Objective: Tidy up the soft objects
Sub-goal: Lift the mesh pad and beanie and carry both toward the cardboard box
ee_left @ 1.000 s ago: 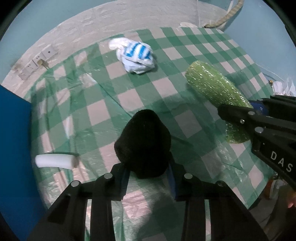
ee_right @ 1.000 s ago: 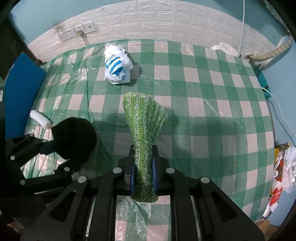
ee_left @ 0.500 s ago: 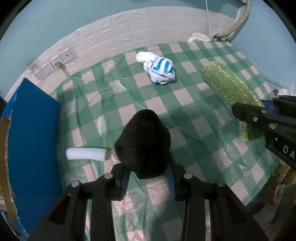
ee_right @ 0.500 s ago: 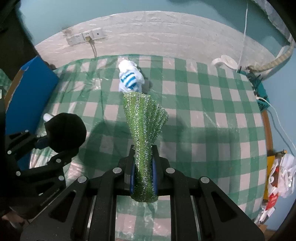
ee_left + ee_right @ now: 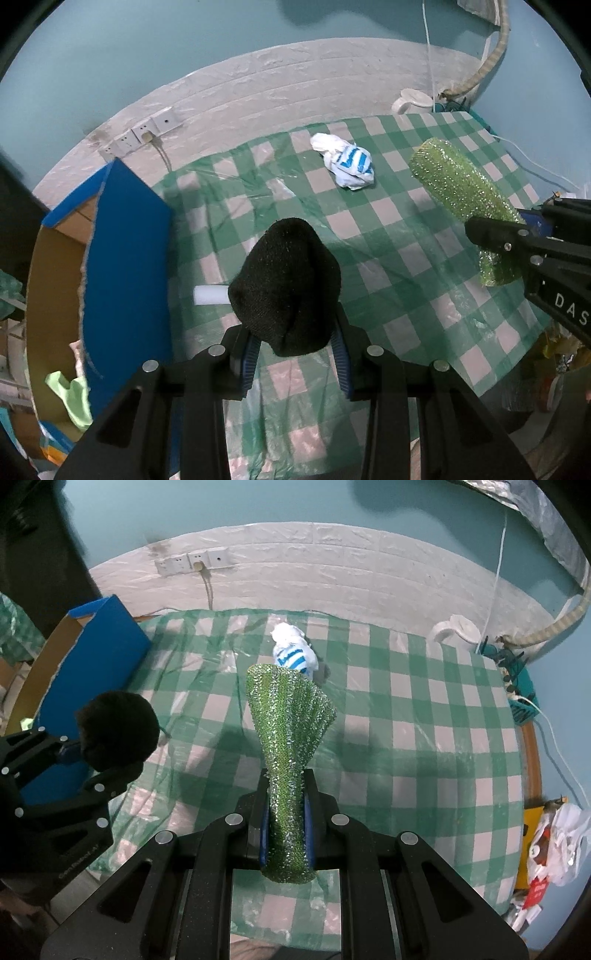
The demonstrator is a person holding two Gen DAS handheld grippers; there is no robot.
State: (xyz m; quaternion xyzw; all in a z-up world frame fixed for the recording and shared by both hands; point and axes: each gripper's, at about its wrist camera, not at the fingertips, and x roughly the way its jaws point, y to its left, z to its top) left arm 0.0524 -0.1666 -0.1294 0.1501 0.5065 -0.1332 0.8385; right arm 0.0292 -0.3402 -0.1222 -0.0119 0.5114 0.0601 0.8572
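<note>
Black pouf (image 5: pixel 286 288) clamped in left gripper (image 5: pixel 293 354), above table.

This looks like a room in a home. A table with a green and white checked cloth (image 5: pixel 406 709) stands against a blue wall (image 5: pixel 258 509) with plug sockets (image 5: pixel 192 563). A white mug (image 5: pixel 458 629) and a full plastic bag (image 5: pixel 554 845) sit nearby.
</note>
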